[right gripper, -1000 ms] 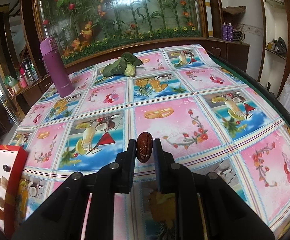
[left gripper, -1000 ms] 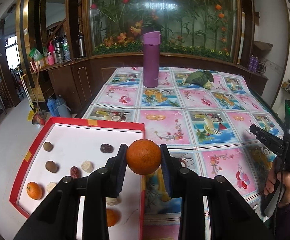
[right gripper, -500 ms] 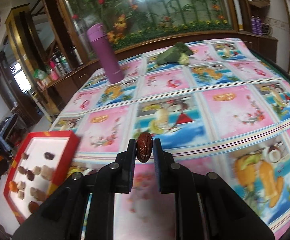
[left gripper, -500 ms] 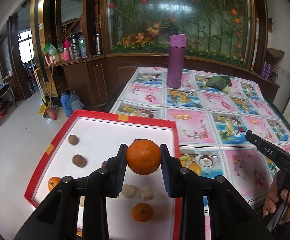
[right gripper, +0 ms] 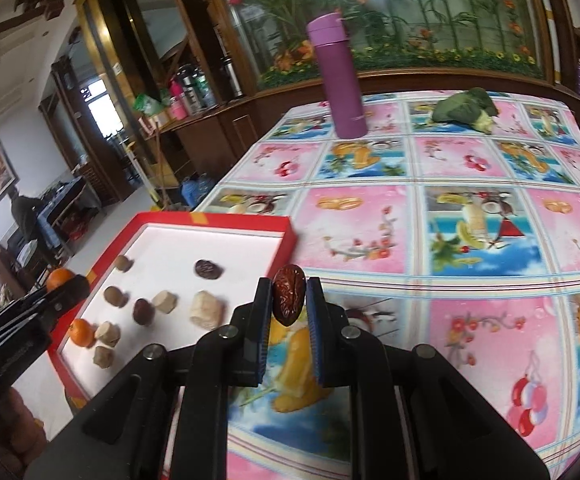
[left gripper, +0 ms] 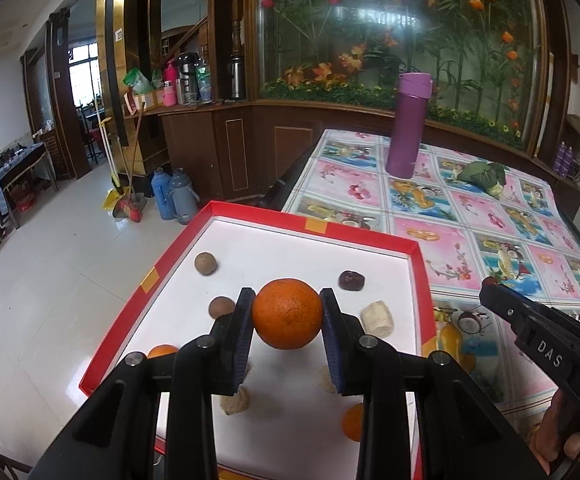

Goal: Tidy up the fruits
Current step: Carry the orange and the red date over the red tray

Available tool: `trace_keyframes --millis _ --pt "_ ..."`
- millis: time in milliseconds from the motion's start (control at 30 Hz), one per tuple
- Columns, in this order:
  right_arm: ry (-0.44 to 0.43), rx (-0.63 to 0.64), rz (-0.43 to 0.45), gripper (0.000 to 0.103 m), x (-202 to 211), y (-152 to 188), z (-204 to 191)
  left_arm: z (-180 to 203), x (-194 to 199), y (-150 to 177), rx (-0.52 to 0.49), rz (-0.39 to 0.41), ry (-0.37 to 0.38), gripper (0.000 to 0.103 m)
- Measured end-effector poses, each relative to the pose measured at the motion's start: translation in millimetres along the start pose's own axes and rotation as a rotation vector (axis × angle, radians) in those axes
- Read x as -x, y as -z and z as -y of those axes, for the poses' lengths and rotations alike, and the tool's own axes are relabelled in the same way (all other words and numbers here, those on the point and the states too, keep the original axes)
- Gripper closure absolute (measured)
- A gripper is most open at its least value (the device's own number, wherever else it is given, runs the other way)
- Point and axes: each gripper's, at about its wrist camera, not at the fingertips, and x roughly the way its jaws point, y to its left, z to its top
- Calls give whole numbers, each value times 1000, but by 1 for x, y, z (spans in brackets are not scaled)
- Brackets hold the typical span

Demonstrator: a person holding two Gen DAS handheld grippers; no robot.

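Observation:
My left gripper (left gripper: 287, 316) is shut on an orange (left gripper: 287, 313) and hovers over the red-rimmed white tray (left gripper: 314, 225). In the tray lie two brown round fruits (left gripper: 205, 262), a dark date (left gripper: 351, 280), pale chunks (left gripper: 377, 319) and other oranges (left gripper: 162, 350). My right gripper (right gripper: 288, 298) is shut on a wrinkled red-brown date (right gripper: 288, 293) above the tablecloth, just right of the tray (right gripper: 245, 231). The right gripper (left gripper: 502, 300) also shows at the right of the left wrist view, and the left gripper with its orange (right gripper: 59, 279) at the left of the right wrist view.
A purple flask (left gripper: 408, 124) stands at the table's far end, with a green leafy vegetable (left gripper: 484, 175) to its right. The tray sits at the table's left edge, beyond which the floor drops away. A broom, dustpan and two blue thermoses (left gripper: 173, 194) stand on the floor.
Both grippers swung left toward the tray. The left one now hangs over the tray's middle with the orange; the right one came close to the tray's right rim with the date.

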Motion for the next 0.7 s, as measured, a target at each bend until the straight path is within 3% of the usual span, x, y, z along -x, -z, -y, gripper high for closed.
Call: trace_keyframes --millis 700 --pt "-76 104 -91 84 -23 22 -52 -46 -26 18 56 -73 -90 71"
